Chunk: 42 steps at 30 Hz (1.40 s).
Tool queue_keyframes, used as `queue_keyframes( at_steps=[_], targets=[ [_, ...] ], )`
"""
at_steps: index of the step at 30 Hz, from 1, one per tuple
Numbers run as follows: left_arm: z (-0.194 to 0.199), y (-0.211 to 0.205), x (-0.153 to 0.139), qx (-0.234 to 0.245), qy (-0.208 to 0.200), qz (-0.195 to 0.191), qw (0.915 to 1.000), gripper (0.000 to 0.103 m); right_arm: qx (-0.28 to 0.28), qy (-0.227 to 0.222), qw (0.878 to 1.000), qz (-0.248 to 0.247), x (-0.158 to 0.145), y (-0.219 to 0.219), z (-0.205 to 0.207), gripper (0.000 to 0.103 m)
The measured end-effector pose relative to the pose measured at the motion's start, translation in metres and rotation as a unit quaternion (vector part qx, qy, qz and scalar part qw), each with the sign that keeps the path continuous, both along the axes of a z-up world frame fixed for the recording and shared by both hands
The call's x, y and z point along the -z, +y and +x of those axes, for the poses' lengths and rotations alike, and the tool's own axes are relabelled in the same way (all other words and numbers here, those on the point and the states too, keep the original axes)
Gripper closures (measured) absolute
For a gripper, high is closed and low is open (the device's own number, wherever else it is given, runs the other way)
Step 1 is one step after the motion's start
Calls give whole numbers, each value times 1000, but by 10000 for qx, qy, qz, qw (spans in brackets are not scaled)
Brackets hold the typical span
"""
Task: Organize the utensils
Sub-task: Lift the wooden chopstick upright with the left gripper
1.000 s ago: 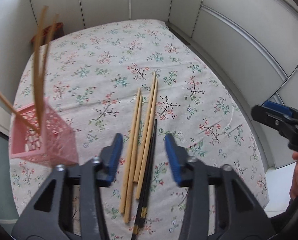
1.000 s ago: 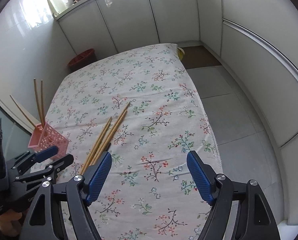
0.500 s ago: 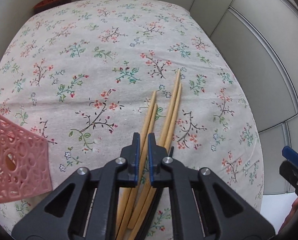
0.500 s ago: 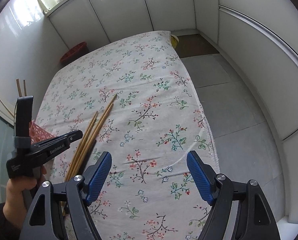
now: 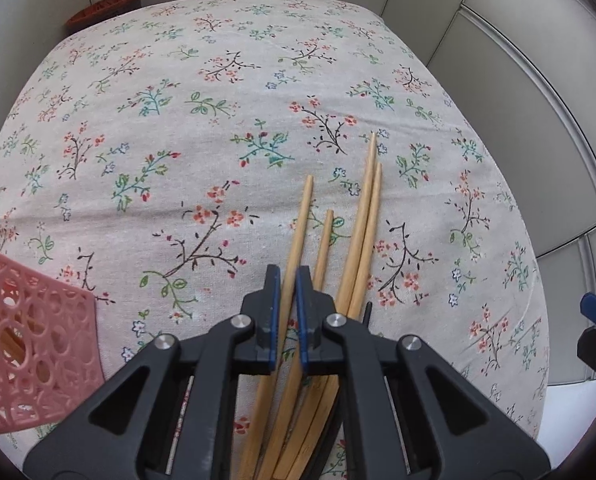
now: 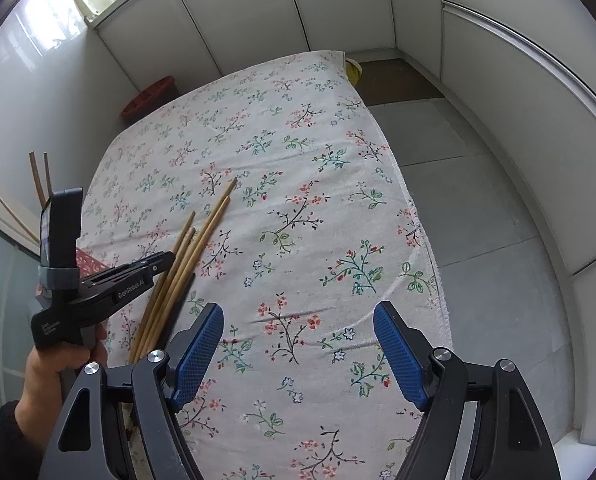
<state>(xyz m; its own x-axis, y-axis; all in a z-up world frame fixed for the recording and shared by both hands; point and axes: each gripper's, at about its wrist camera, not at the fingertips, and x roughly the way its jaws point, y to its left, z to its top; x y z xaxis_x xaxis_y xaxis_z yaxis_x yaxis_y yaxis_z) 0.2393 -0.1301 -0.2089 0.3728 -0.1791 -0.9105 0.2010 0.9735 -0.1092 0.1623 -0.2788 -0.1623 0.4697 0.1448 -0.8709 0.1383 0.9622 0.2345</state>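
Note:
Several wooden chopsticks (image 5: 358,240) and one black chopstick (image 5: 368,308) lie together on the floral tablecloth (image 5: 202,140). My left gripper (image 5: 286,280) points steeply down over them, shut on the leftmost wooden chopstick (image 5: 304,208), which runs between its blue pads. In the right wrist view the left gripper (image 6: 166,258) sits on the chopstick bundle (image 6: 194,248), held by a hand (image 6: 54,364). My right gripper (image 6: 298,312) hovers open above bare cloth to the right of the bundle, nothing between its fingers. A pink lattice basket (image 5: 30,340) stands at the left with chopsticks (image 6: 38,178) upright in it.
The table's right edge (image 6: 422,240) drops to a grey tiled floor. A red-brown bin (image 6: 154,96) stands on the floor beyond the far left corner, a yellow object (image 6: 354,70) at the far right corner. White cabinets surround the table.
My left gripper came down onto the chopstick bundle and its jaws closed on the leftmost wooden chopstick. The right gripper sank slightly and stayed open.

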Motion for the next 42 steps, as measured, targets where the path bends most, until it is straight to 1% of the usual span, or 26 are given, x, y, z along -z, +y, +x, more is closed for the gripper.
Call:
queue_keyframes(
  at_steps=[2,5,9,12,14,18,25,28,32,33,34,35,37,38,40,42],
  targets=[
    [-4,-4,-4,75,14,69,9999,94,13,-3,10000,-41,-2,0,-2,24],
    [-15,-1,-21,194,-122,74,9997,95,68,-35,10000,-17,-5,0,-4,24],
    [-36,10,-49,406,-446,16,9982,95,125,-31,9999,68,-7,3,-4,24],
    [-53,20,-69,513,-698,-2,9962,95,148,-8,9996,253,-7,7,-3,24],
    [-65,32,-82,544,-848,-80,9949,96,134,-9,9993,346,-7,12,-1,24],
    [-88,53,-107,574,-1151,-219,9915,96,69,-6,9993,357,-7,28,5,24],
    [-114,78,-142,561,-1576,-381,9852,96,-132,92,9989,430,2,63,23,24],
    [-122,89,-153,499,-1727,-454,9827,96,-292,105,9989,363,7,82,34,24],
    [-125,100,-161,419,-1809,-530,9812,96,-533,92,9981,283,15,104,52,26],
    [-125,103,-163,398,-1819,-542,9810,96,-569,90,9980,266,17,109,56,30],
    [-125,106,-165,381,-1827,-557,9809,96,-613,102,9977,274,20,113,61,38],
    [-125,108,-166,373,-1838,-580,9805,96,-668,128,9971,328,24,118,66,42],
    [-126,113,-169,354,-1869,-637,9797,96,-758,188,9958,471,31,125,74,59],
    [-128,115,-171,350,-1892,-662,9791,96,-776,217,9954,521,34,128,78,62],
    [-129,120,-174,329,-1951,-721,9776,96,-772,288,9950,562,42,134,86,72],
    [-132,124,-179,279,-2056,-790,9750,96,-745,364,9949,573,50,140,94,78]
  ],
)
